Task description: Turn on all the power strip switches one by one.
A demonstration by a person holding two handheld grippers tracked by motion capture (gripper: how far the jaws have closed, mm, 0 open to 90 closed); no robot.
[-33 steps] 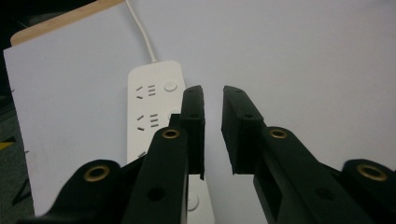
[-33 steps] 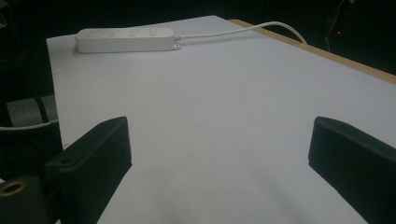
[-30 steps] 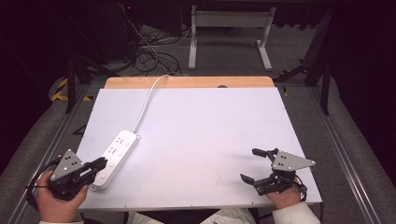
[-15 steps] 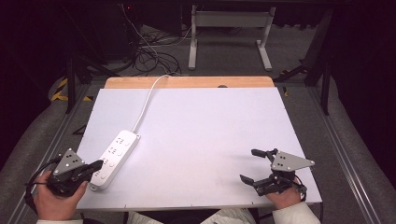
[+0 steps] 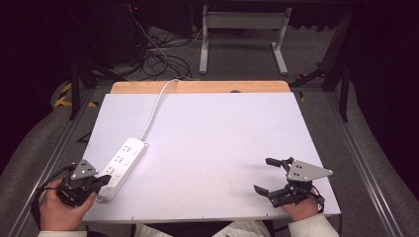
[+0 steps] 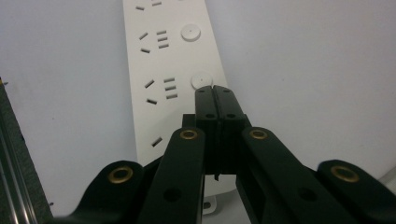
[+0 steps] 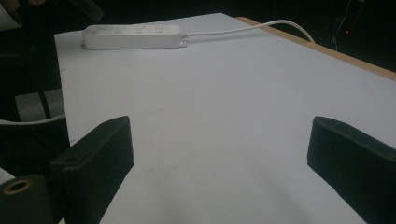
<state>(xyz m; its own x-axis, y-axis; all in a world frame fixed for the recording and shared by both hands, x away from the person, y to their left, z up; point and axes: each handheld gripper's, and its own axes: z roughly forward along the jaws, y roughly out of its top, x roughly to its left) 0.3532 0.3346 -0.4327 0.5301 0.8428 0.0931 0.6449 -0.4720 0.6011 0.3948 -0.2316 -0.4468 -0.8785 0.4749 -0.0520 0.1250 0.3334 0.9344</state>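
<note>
A white power strip point(image 5: 122, 161) lies slantwise on the white table point(image 5: 222, 133), near its left front corner. Its white cord point(image 5: 157, 101) runs to the far edge. My left gripper point(image 5: 104, 181) is shut, its tips just over the strip's near end. In the left gripper view the closed tips point(image 6: 214, 88) sit at a round switch button point(image 6: 201, 80) of the power strip point(image 6: 163, 60). My right gripper point(image 5: 264, 175) stands open at the right front of the table with nothing between its jaws. The right gripper view shows the power strip point(image 7: 133, 36) far off.
A wooden strip point(image 5: 197, 87) edges the table's far side. Beyond it on the floor lie tangled cables point(image 5: 158, 54) and a white metal frame point(image 5: 242, 29). Metal rails point(image 5: 365, 173) run along both sides of the table.
My left gripper has drawn back slightly toward the front left, staying shut at the strip's near end. The right gripper has not moved.
</note>
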